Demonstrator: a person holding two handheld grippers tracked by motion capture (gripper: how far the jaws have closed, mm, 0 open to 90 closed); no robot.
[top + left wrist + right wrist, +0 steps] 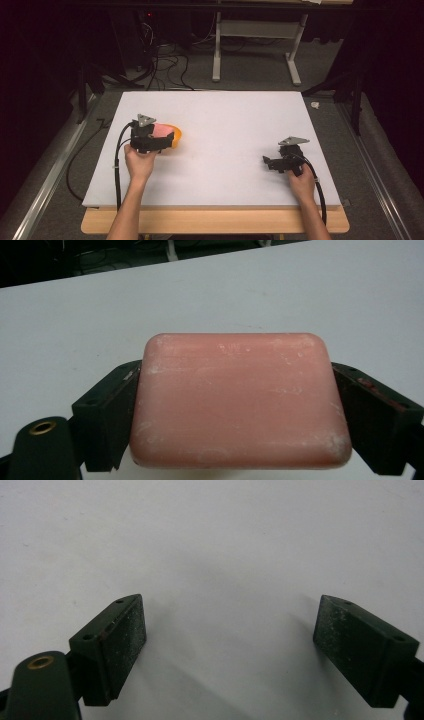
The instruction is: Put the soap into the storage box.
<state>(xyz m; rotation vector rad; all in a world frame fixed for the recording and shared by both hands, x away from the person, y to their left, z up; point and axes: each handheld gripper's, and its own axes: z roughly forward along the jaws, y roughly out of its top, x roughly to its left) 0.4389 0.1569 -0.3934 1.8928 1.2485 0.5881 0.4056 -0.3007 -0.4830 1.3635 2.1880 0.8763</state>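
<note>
A pink bar of soap point(240, 400) with rounded corners sits between the jaws of my left gripper point(236, 410), and both pads press on its sides. From above, the left gripper point(162, 135) is at the left of the white table point(230, 120), with the pink soap point(161, 129) showing at its front. An orange rounded object point(175, 138) lies right behind the soap, partly hidden by the gripper. My right gripper point(268, 163) rests at the right of the table. Its jaws stand wide apart over bare white surface, with nothing between them point(230, 640).
The white board lies on a wooden tabletop point(215, 222) whose edge shows at the front. Beyond the table's far edge are cables point(165, 65) on the floor and a metal stand point(255, 45). Rails run along both sides.
</note>
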